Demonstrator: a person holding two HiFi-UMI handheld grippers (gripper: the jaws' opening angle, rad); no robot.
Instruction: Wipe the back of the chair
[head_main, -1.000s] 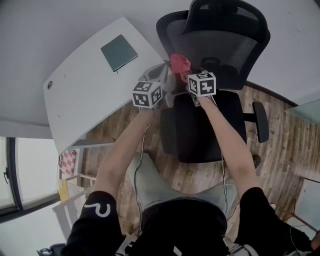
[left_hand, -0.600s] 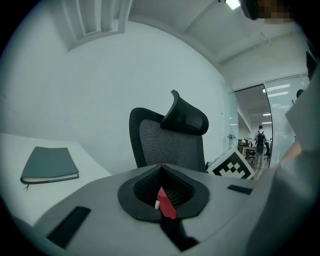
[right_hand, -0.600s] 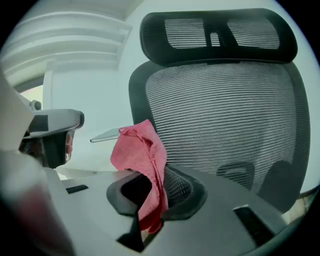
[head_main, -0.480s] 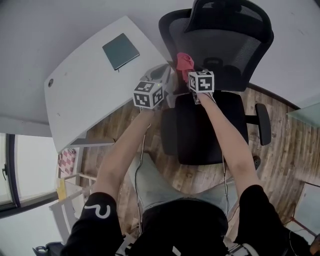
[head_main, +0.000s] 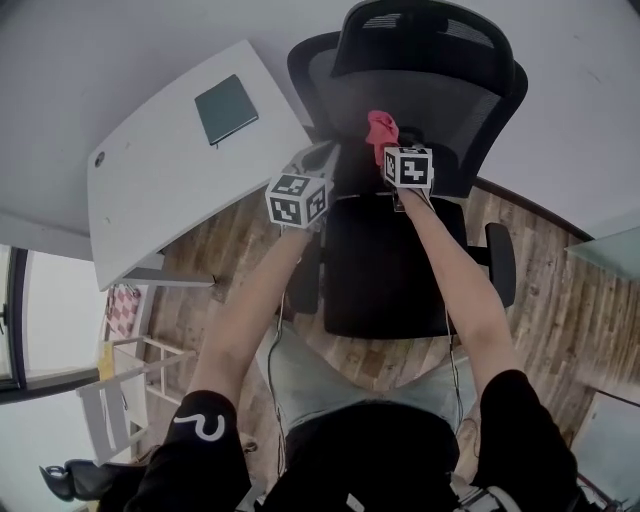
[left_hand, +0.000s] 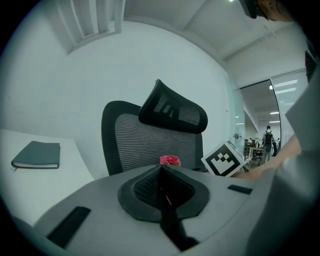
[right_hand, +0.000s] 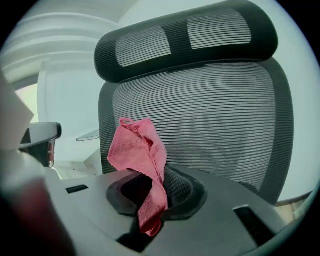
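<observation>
Task thing: black mesh office chair (head_main: 385, 260) on the wood-plank floor, just beside the near right corner of the white tabletop (head_main: 150, 180). Its backrest (right_hand: 215, 125) faces us, with a slotted black headrest (right_hand: 190, 35) above.

Backrest look: fine horizontal ribbing in grey-black mesh, stretched inside a smooth, dark, curved frame. We see no stain or dust at this resolution.

Backrest handling (our judgement): the mesh should give under pressure and spring back, while the frame is stiff. The chair looks likely to swivel or roll if pushed hard, so we would press lightly. For bracing, the frame edge or the armrest seems the place to hold, not the mesh.

Wiping tool: crumpled pinkish-red microfibre cloth (right_hand: 137, 150), soft and limp, with the loose end flopping upward.

Right gripper (right_hand: 155, 192): fingers clamped on the lower fold of the cloth, held in front of the lower backrest. We cannot tell whether it touches.

Left gripper (left_hand: 162, 185): fingers pressed together with nothing between them, off the chair's left side.

Other: dark green closed notebook (head_main: 225, 108) near the tabletop's far edge.
</observation>
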